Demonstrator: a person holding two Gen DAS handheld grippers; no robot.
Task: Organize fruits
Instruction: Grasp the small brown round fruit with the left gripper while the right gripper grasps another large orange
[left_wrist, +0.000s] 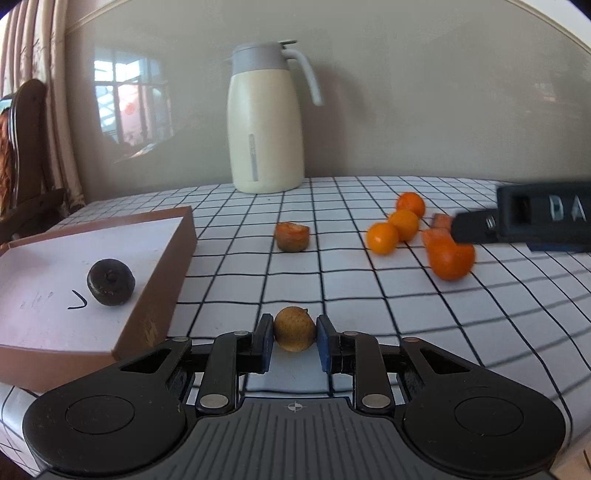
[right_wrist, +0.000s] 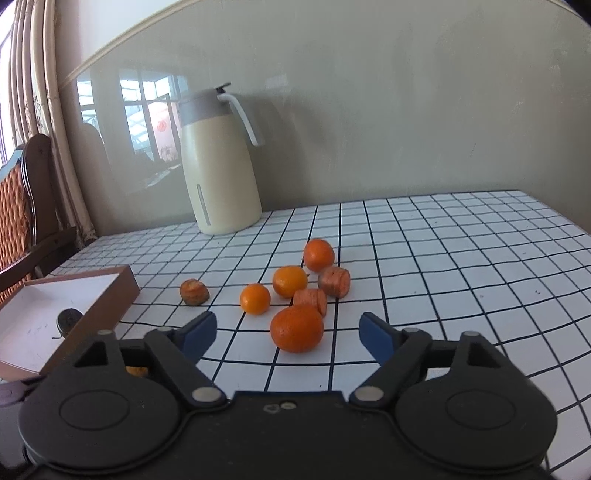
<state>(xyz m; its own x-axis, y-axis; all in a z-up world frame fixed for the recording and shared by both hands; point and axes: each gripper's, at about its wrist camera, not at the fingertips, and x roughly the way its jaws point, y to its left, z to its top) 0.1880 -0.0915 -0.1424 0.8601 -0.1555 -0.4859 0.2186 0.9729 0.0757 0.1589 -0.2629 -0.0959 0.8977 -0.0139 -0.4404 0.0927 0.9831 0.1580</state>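
Checked white cloth covers the surface (left_wrist: 369, 295), which runs back to a grey wall. At its near edge a small brown fruit (left_wrist: 294, 328) sits between the blue pads of the left hand-held gripper (left_wrist: 294, 338), and both pads press on its sides, so this hand-held gripper is clenched on the fruit. The fruit appears to rest on the cloth, low and close to the open box (left_wrist: 155, 295), which suggests it is being picked up to go into that box. A dark round fruit (left_wrist: 110, 281) already lies on the white floor of the box, so the box seems to serve as the place for sorted pieces.

Farther out, a cut brown-and-orange piece (left_wrist: 291, 236) stands alone near the middle. To the right is a loose cluster of oranges and cut pieces. The large orange (right_wrist: 296, 328) at the front of it lies between the blue pads of the right hand-held gripper (right_wrist: 288, 334), but neither pad touches it. That hand-held gripper stands released, its jaws well apart, placed as if to take this orange next. Three smaller oranges (right_wrist: 290, 281) and two cut pieces (right_wrist: 334, 281) lie behind it.

A cream jug (left_wrist: 264, 122) stands at the back against the wall, clear of the fruit.
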